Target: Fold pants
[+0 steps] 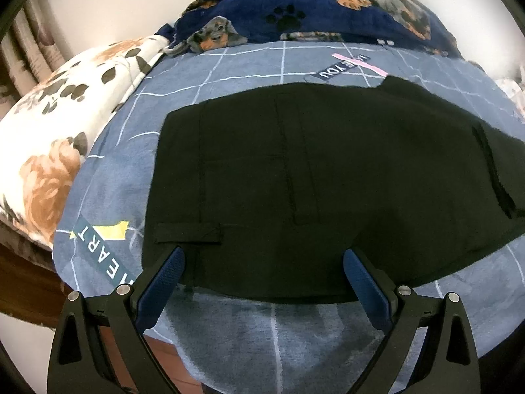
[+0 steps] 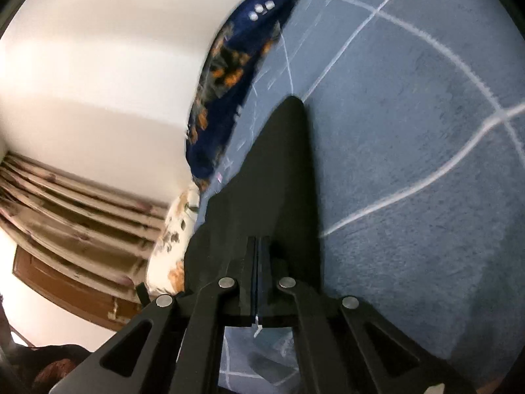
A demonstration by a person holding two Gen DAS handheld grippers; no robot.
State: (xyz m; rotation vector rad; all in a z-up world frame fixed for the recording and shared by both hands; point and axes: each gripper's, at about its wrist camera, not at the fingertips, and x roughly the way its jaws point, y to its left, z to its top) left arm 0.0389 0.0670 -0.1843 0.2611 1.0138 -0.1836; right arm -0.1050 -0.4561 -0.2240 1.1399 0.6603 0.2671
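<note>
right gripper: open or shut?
Shut on the pants. In the right wrist view the right gripper has its pads pressed together with black fabric clamped between them.

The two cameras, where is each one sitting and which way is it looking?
Left wrist: sits on the left tongs, looking forward over the black pants spread on the blue bedspread; both open fingers show.
Right wrist: sits on the right tongs, tilted sideways, looking along lifted pants toward the wall; its fingers are shut on the cloth.
Shared: pants, bedspread, dog-print blanket, flowered pillow.
</note>
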